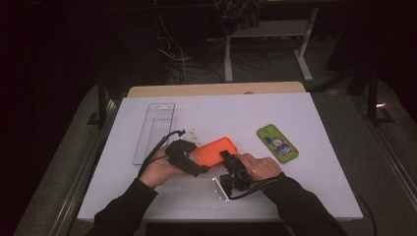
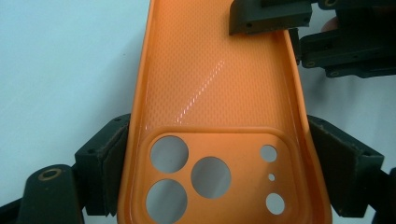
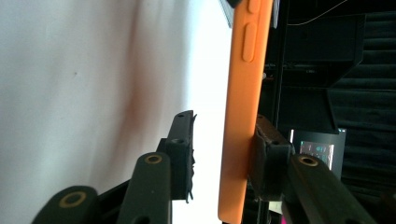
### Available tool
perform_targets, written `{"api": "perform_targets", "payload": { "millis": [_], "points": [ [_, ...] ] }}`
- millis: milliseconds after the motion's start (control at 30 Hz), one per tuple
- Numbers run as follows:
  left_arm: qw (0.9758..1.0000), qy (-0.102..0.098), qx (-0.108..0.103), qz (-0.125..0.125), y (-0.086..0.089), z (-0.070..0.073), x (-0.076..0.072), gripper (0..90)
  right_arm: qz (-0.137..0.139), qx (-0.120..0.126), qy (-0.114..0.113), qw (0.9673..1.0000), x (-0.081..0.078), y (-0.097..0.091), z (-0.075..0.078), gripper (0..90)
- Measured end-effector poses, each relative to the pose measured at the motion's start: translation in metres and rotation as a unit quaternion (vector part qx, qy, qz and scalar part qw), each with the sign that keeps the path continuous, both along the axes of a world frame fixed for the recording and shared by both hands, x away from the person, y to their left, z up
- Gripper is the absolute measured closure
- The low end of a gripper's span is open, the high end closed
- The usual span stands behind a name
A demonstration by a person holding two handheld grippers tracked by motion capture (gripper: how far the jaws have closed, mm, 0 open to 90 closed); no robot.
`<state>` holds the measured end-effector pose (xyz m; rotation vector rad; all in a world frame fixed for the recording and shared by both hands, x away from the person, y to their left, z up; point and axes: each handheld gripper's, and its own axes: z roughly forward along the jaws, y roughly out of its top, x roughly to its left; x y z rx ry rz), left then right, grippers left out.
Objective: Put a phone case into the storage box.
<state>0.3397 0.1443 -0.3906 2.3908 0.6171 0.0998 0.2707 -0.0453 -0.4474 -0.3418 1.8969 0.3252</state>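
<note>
An orange phone case [image 1: 216, 150] is held just above the white bench [image 1: 305, 191], near its middle, between two hand-held grippers. The left hand-held gripper [image 2: 212, 172] is pinched across the case's width at the camera-cutout end, one pad on each long edge. The right hand-held gripper [image 3: 224, 158] is placed over the opposite end with its jaws astride the side wall; one pad lies against the case while the other stands apart, so the wall is not yet squeezed.

The case is judged light, thin and flexible, with a glossy, somewhat slippery inner face; its walls are likely to bow under a hard squeeze. The rims are the sensible places to hold, and the cutout end is probably the stiffest.

To the right, well apart, a phone in a green cartoon case [image 1: 277, 142] lies flat. A clear plastic tray [image 1: 155, 132] lies at the far left, and a small clear piece [image 1: 193, 133] rests just beyond the left hand-held gripper. Nothing is seen standing between the orange phone case and the phone.
</note>
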Motion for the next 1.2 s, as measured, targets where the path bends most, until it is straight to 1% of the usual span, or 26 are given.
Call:
{"api": "perform_targets", "payload": {
  "millis": [200, 300, 333, 400, 467, 500, 567, 600, 667, 700, 767, 800, 867, 900, 1000, 1033, 1067, 1100, 1133, 1167, 1200],
  "points": [
    [1.0000, -0.001, 0.001, 0.000, 0.000, 0.000, 0.000, 16.2, 0.000, -0.003, -0.012, 0.9999, -0.001, 0.000, 0.000, 71.3],
    [1.0000, -0.001, 0.002, 0.000, -0.001, 0.000, -0.001, 16.2, 0.000, -0.006, -0.013, 0.9999, -0.002, 0.000, 0.000, 75.0],
    [1.0000, -0.005, 0.004, 0.000, -0.001, 0.000, -0.001, 16.2, 0.001, -0.006, -0.016, 0.9999, -0.002, 0.000, 0.000, 76.6],
    [1.0000, -0.003, 0.004, -0.001, -0.001, 0.000, -0.001, 16.2, 0.001, -0.004, -0.016, 0.9999, -0.002, 0.000, 0.001, 77.2],
    [1.0000, -0.005, 0.004, -0.001, -0.001, 0.000, -0.001, 16.2, 0.001, 0.002, -0.023, 0.9997, -0.002, 0.000, 0.001, 77.7],
    [1.0000, -0.005, 0.003, -0.001, -0.001, 0.000, -0.001, 16.1, 0.002, 0.001, -0.024, 0.9997, -0.002, 0.000, 0.001, 77.8],
    [0.9999, -0.007, 0.008, -0.003, -0.002, 0.000, -0.001, 15.9, 0.002, 0.001, -0.025, 0.9997, -0.002, 0.000, 0.001, 78.0],
    [0.9999, -0.008, 0.007, -0.003, -0.002, -0.001, -0.001, 15.7, 0.000, -0.002, -0.020, 0.9998, -0.002, 0.000, 0.001, 78.0],
    [0.9999, -0.011, 0.009, -0.006, -0.002, -0.001, -0.001, 15.2, 0.002, -0.003, -0.023, 0.9997, -0.003, 0.000, 0.001, 78.2],
    [0.9999, -0.013, 0.004, 0.001, -0.003, -0.001, -0.002, 14.7, 0.002, -0.003, -0.025, 0.9997, -0.003, 0.000, 0.001, 78.3],
    [0.9998, -0.016, 0.006, 0.011, -0.003, -0.002, -0.001, 9.3, 0.003, 0.001, -0.032, 0.9995, -0.003, -0.001, 0.001, 78.3],
    [0.9998, -0.017, 0.011, 0.004, -0.002, -0.002, -0.001, 6.0, 0.003, 0.002, -0.034, 0.9994, -0.003, -0.001, 0.001, 78.3],
    [0.9999, -0.008, 0.009, 0.001, -0.001, -0.002, -0.001, 0.6, 0.001, 0.004, -0.034, 0.9994, -0.002, -0.002, 0.001, 78.3],
    [0.9999, -0.009, 0.006, 0.001, 0.000, -0.002, -0.001, 0.0, 0.002, 0.003, -0.036, 0.9993, -0.001, -0.002, 0.002, 78.2],
    [0.9999, -0.010, 0.002, -0.007, 0.003, 0.001, -0.001, 0.0, -0.004, 0.007, -0.034, 0.9994, 0.001, -0.005, 0.003, 78.2],
    [0.9999, -0.014, -0.001, -0.009, 0.005, 0.002, -0.001, 0.0, -0.008, 0.009, -0.033, 0.9994, 0.001, -0.006, 0.004, 78.2],
    [0.9998, -0.013, -0.012, -0.006, 0.005, 0.002, -0.001, 0.0, -0.010, 0.010, -0.032, 0.9994, 0.002, -0.007, 0.004, 78.2],
    [0.9997, -0.018, -0.005, -0.015, 0.007, 0.003, -0.001, 0.0, -0.010, 0.001, -0.028, 0.9996, 0.003, -0.009, 0.006, 78.2],
    [0.9997, -0.019, -0.009, -0.014, 0.008, 0.003, -0.001, 0.0, -0.012, 0.001, -0.023, 0.9997, 0.004, -0.011, 0.006, 78.2],
    [0.9997, -0.019, -0.007, -0.016, 0.009, 0.003, -0.001, 0.0, -0.016, 0.003, -0.022, 0.9996, 0.005, -0.013, 0.006, 78.2],
    [0.9996, -0.022, -0.010, -0.013, 0.009, 0.002, -0.001, 0.0, -0.020, 0.010, -0.017, 0.9996, 0.007, -0.015, 0.007, 78.2]
  ]
}}
